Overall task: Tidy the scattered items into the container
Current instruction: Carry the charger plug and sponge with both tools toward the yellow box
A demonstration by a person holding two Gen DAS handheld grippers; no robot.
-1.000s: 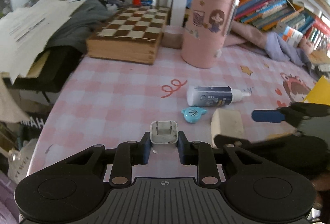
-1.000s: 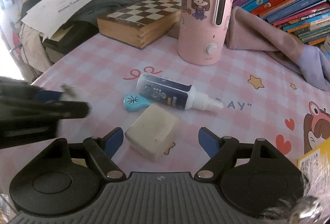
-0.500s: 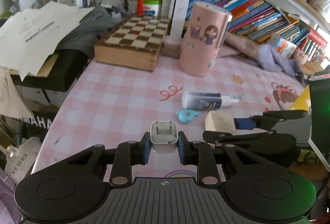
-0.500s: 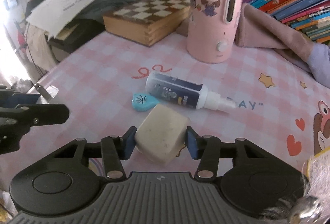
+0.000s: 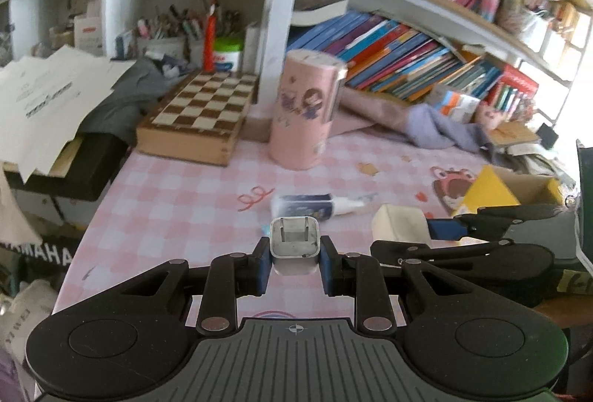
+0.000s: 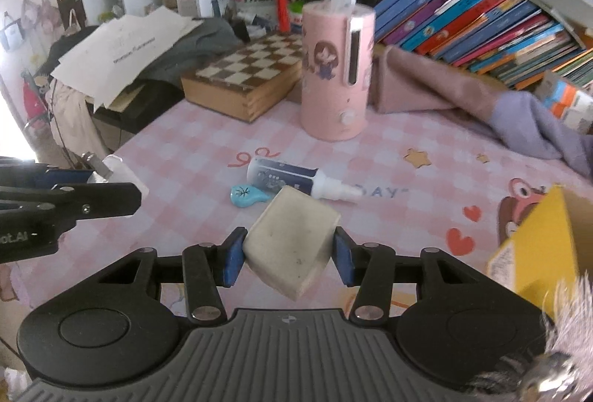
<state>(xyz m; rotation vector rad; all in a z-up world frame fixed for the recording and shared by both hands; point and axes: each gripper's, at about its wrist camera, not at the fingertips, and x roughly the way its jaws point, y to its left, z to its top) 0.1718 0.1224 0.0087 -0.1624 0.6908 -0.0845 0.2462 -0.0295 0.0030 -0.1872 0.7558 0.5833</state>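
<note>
The left gripper [image 5: 295, 261] is clamped on a white plug adapter [image 5: 295, 246], prongs facing away from the camera, held clear above the pink checked tablecloth [image 5: 178, 202]. The right gripper [image 6: 289, 255] is clamped on a cream eraser block [image 6: 291, 242], tilted between the pads; its jaws closed onto the block within the last second.

Only the right wrist view shows the blue teardrop-shaped item [image 6: 246, 195] in full, lying just beside the spray bottle [image 6: 292, 178]; in the left wrist view the adapter covers nearly all of it. The left wrist view alone shows the open top of the yellow cardboard box [image 5: 493, 189] at the table's right side.

The pink cylindrical appliance [image 6: 335, 68] and the chessboard box [image 6: 246, 76] stand well behind the bottle. Open tablecloth lies between the bottle and the box. The table's left edge [image 5: 92, 228] drops to clutter below.
</note>
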